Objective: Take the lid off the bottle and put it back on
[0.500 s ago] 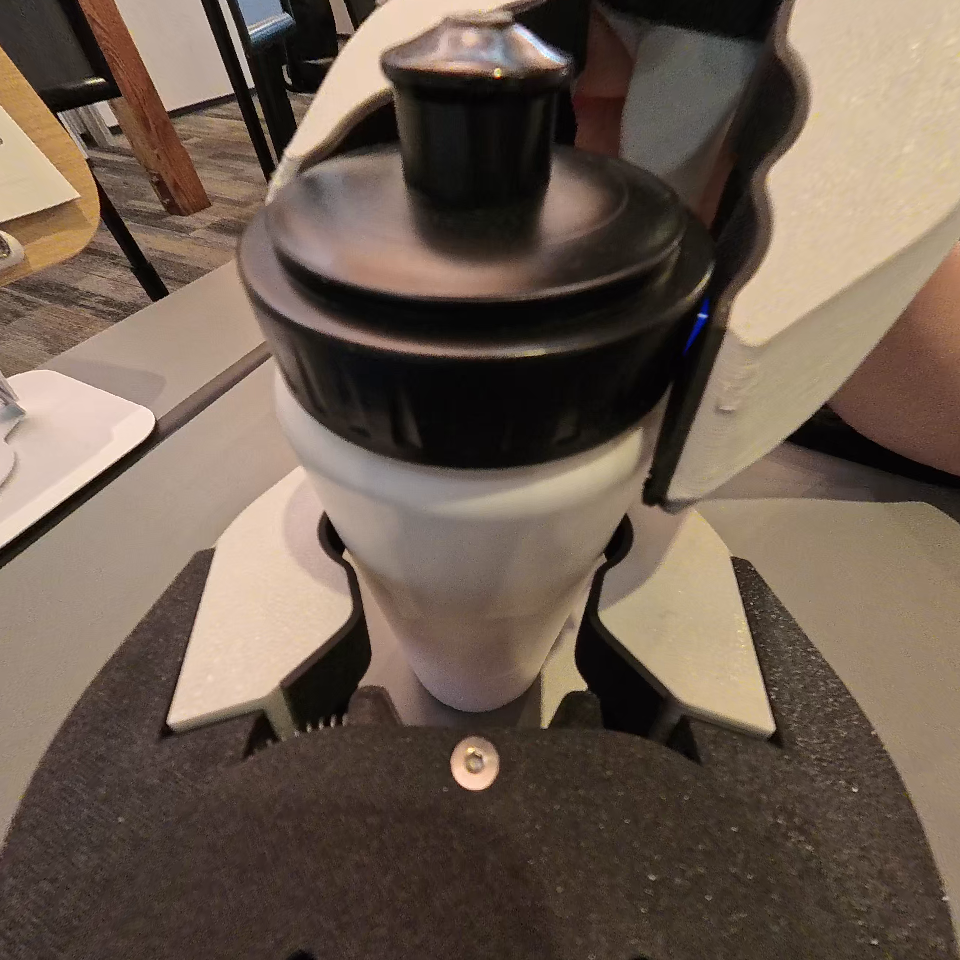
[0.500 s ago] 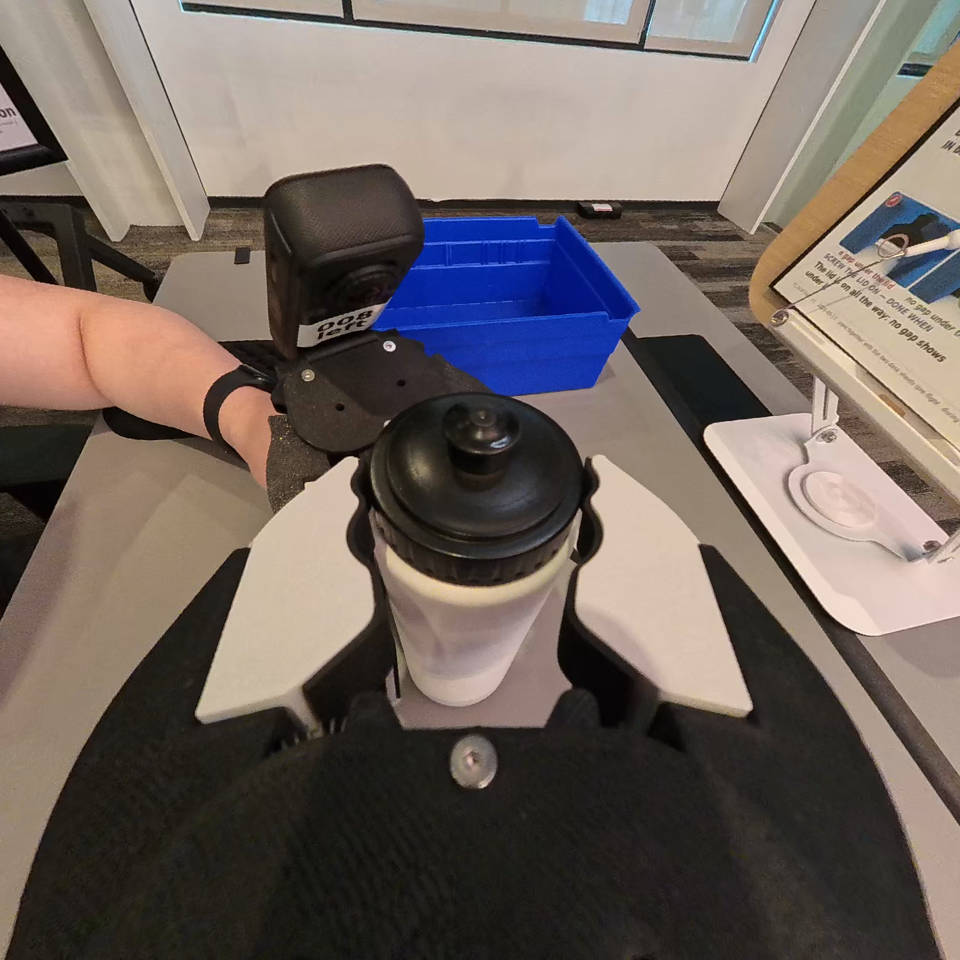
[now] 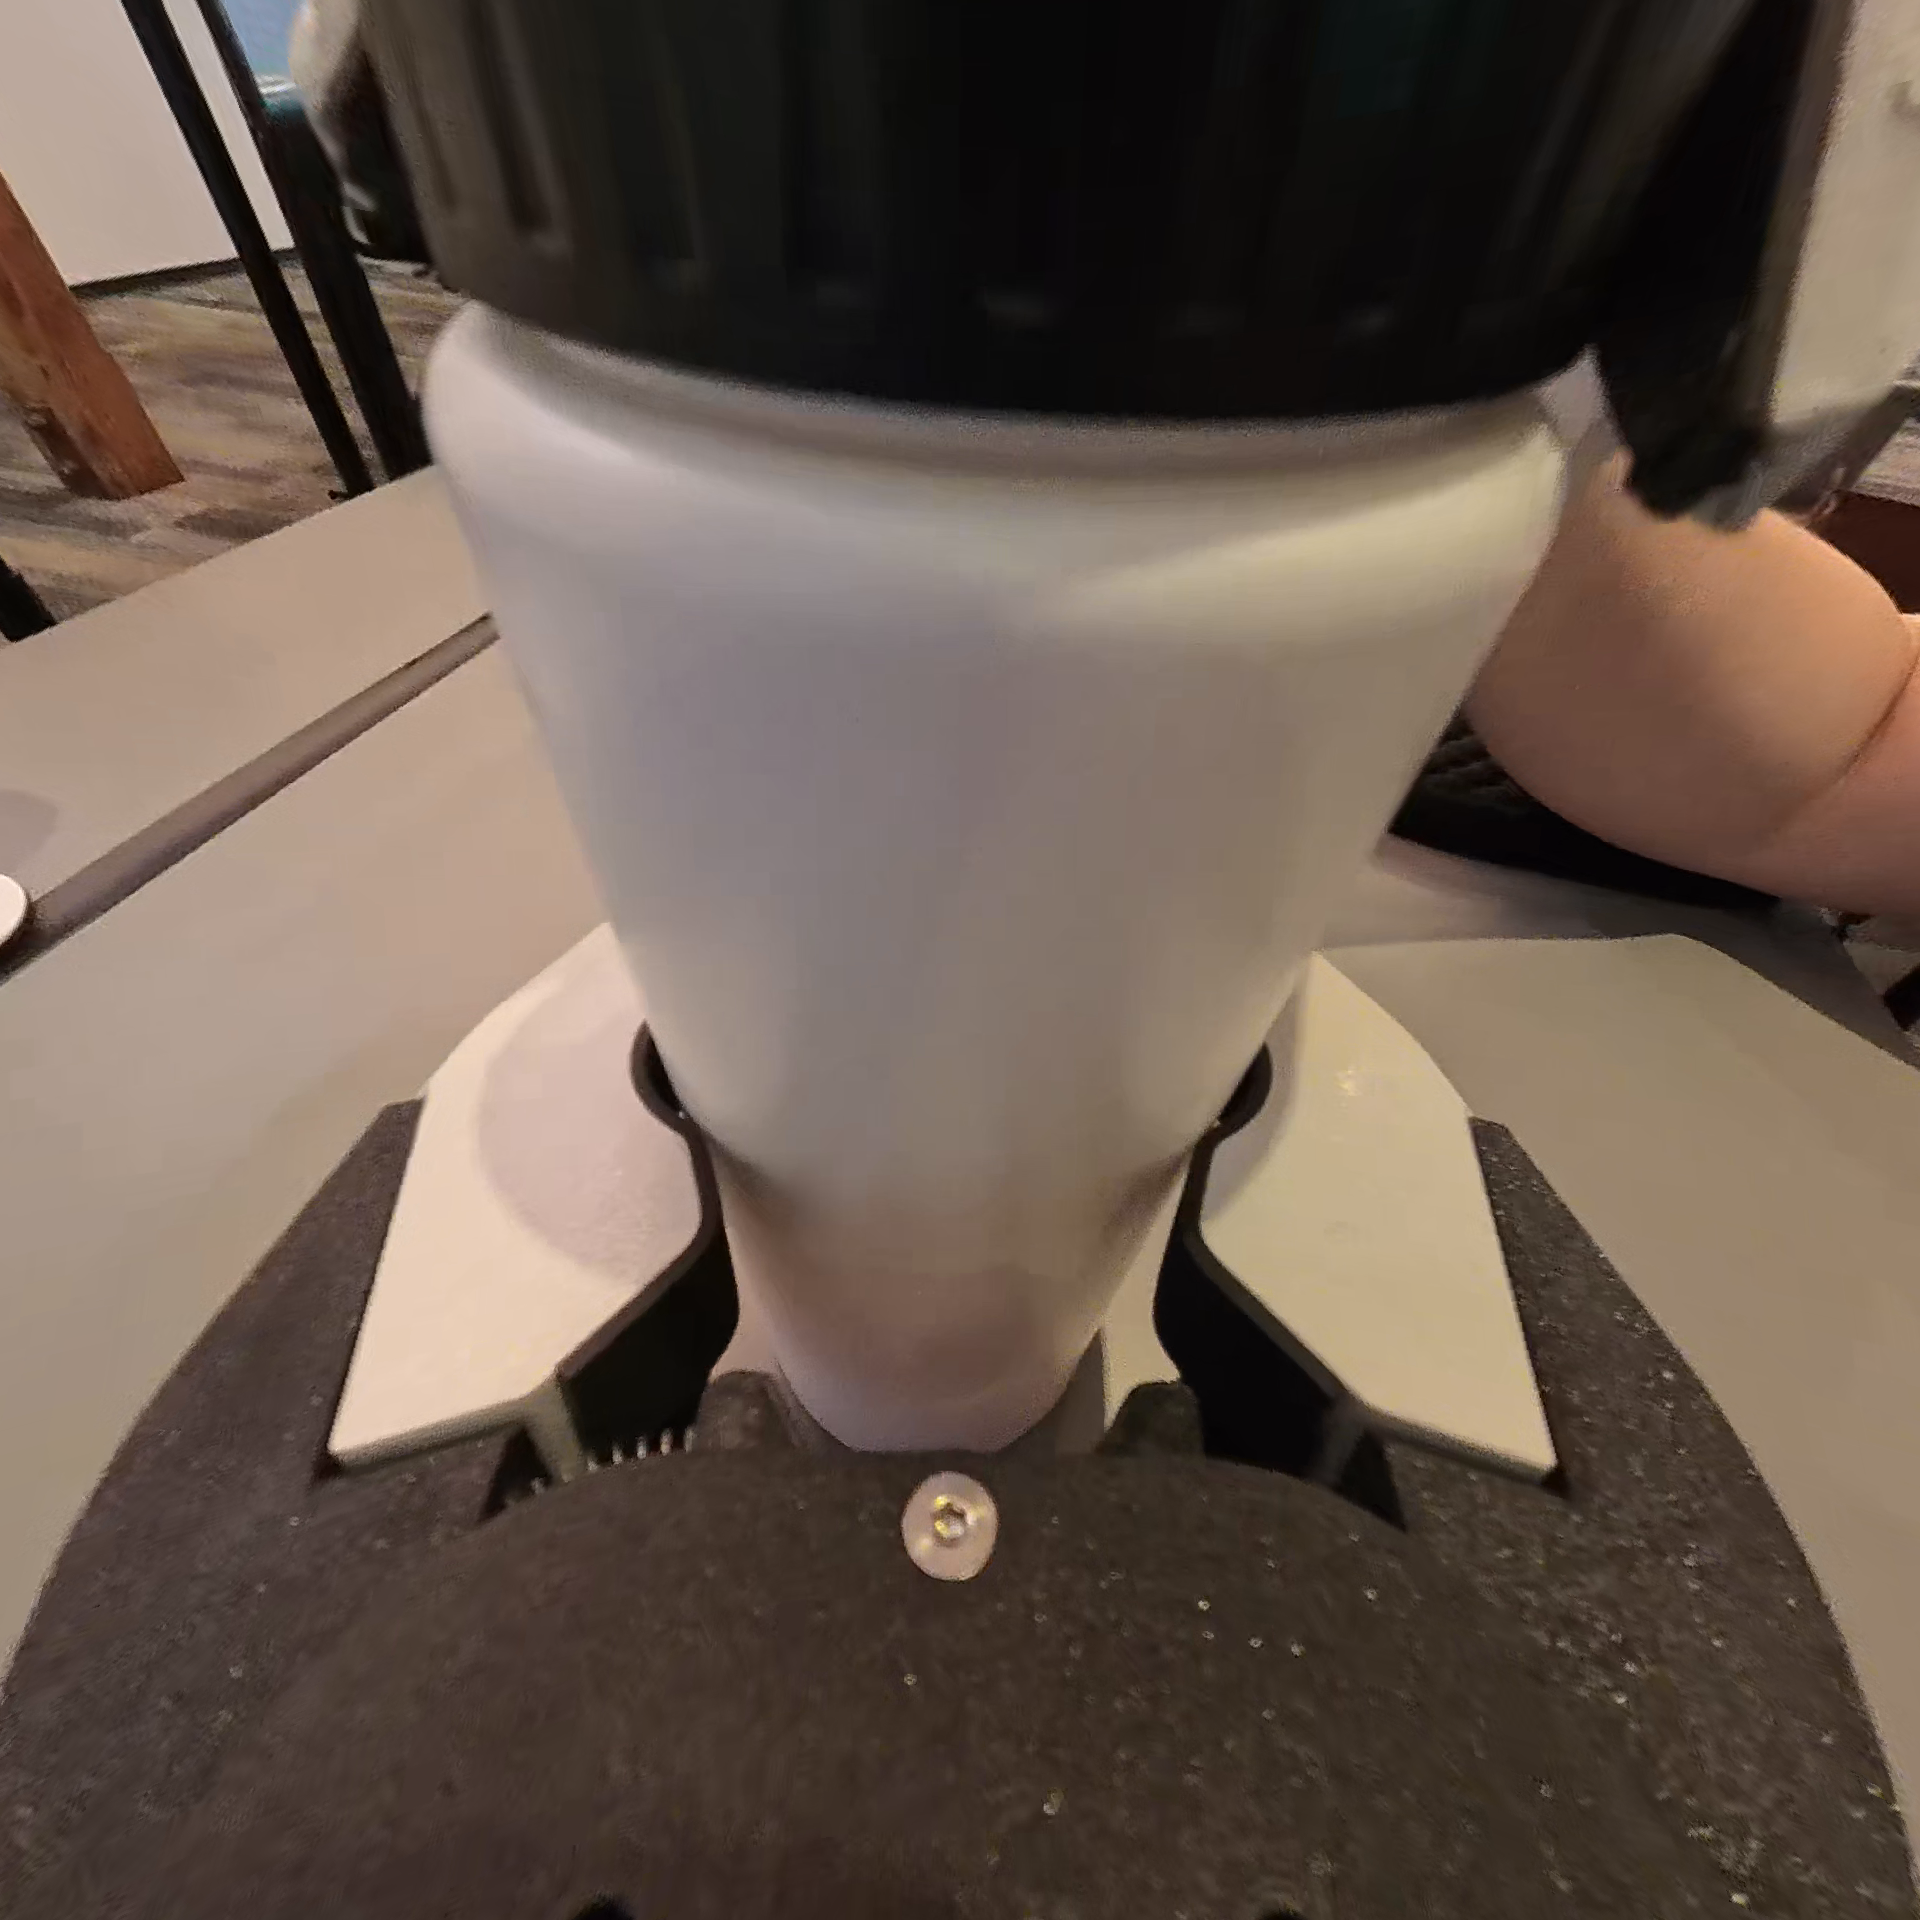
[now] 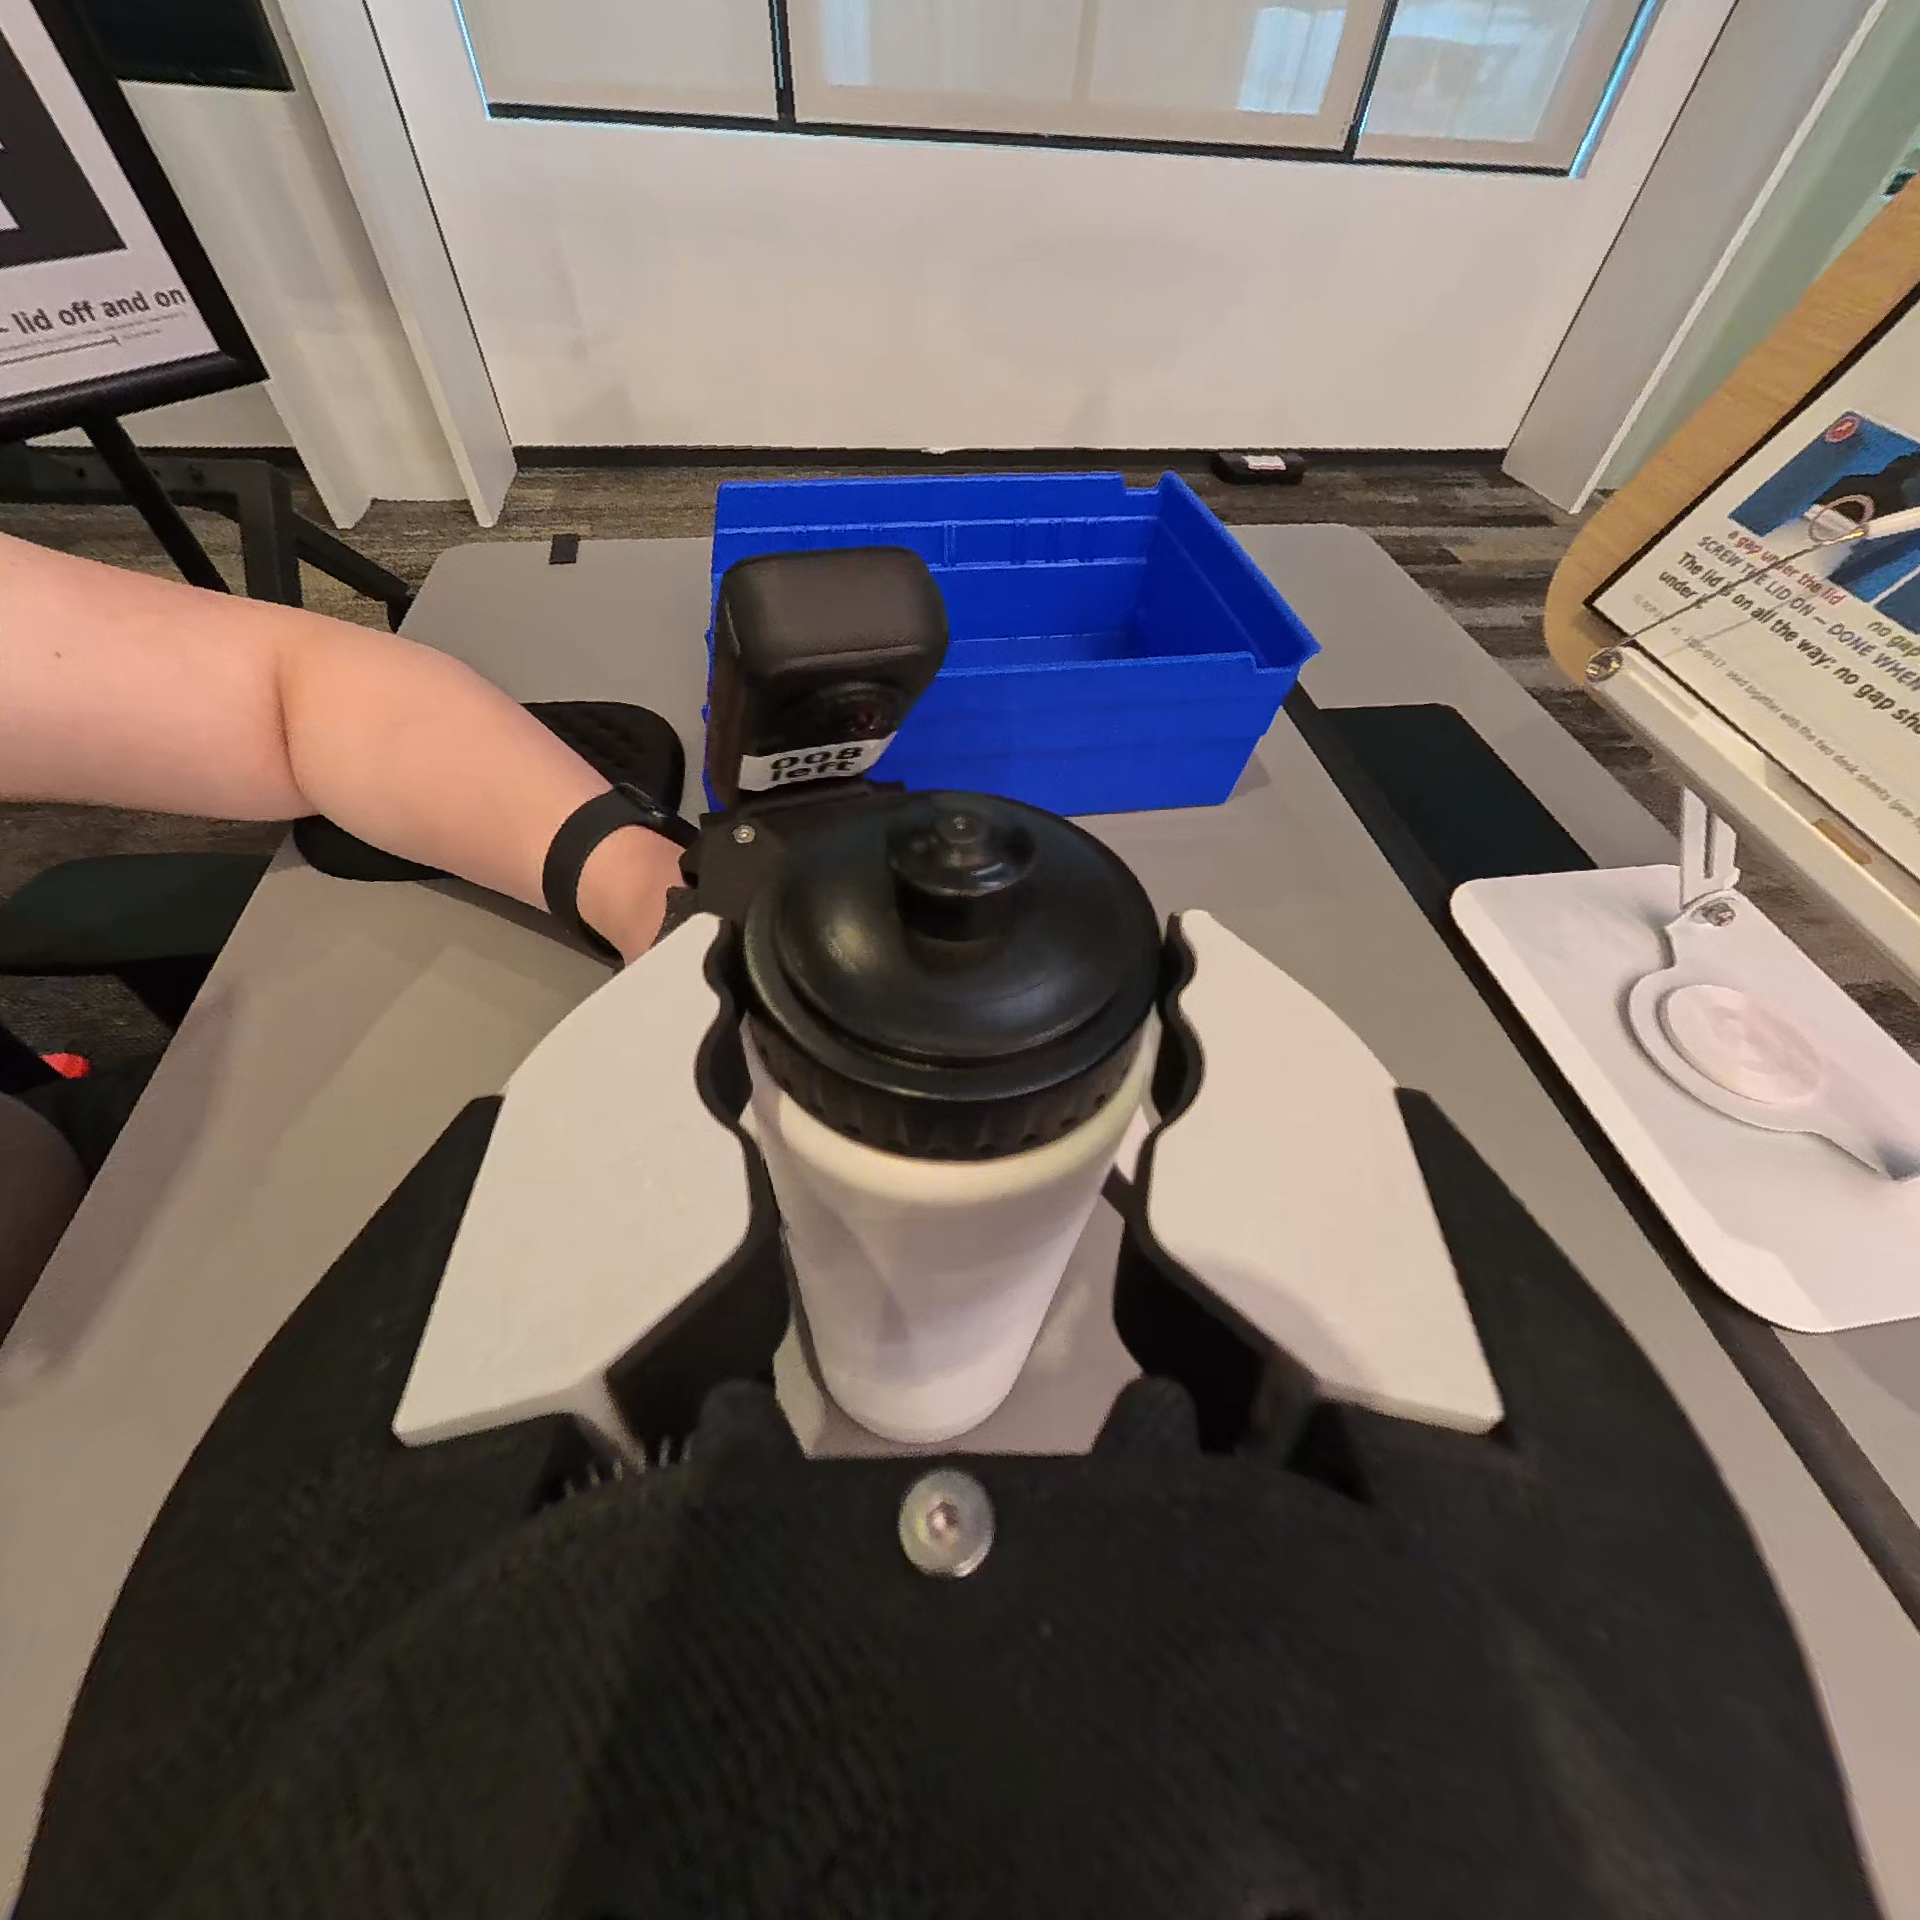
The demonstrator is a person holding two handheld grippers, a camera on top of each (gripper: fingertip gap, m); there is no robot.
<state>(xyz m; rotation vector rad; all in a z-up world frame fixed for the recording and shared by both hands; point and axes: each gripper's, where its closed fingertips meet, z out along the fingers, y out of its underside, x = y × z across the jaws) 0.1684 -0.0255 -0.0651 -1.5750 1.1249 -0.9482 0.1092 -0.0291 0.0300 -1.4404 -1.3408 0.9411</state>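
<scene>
The bottle (image 4: 935, 1278), white with a black ribbed lid (image 4: 951, 997), stands upright on the grey table (image 4: 312, 1091), near its middle. We hold it two ways at once. Our left gripper (image 3: 951, 1195) pinches the white body low down; its fingers (image 3: 499, 1236) press in on both sides, which we judge anchors the bottle against twisting. Our right gripper (image 4: 948, 1023) comes in higher, its fingers (image 4: 613, 1174) flanking the lid at rim height. They sit very close, but we cannot tell whether the pads actually bite the rim or stand just off it. The lid looks seated, with no gap above the white shoulder, so we cannot say whether unscrewing is about to start or the lid has just been screwed back on. Behind the bottle sits a blue bin (image 4: 1039, 644); a white stand (image 4: 1714, 1070) with an instruction sheet is off to the right.
</scene>
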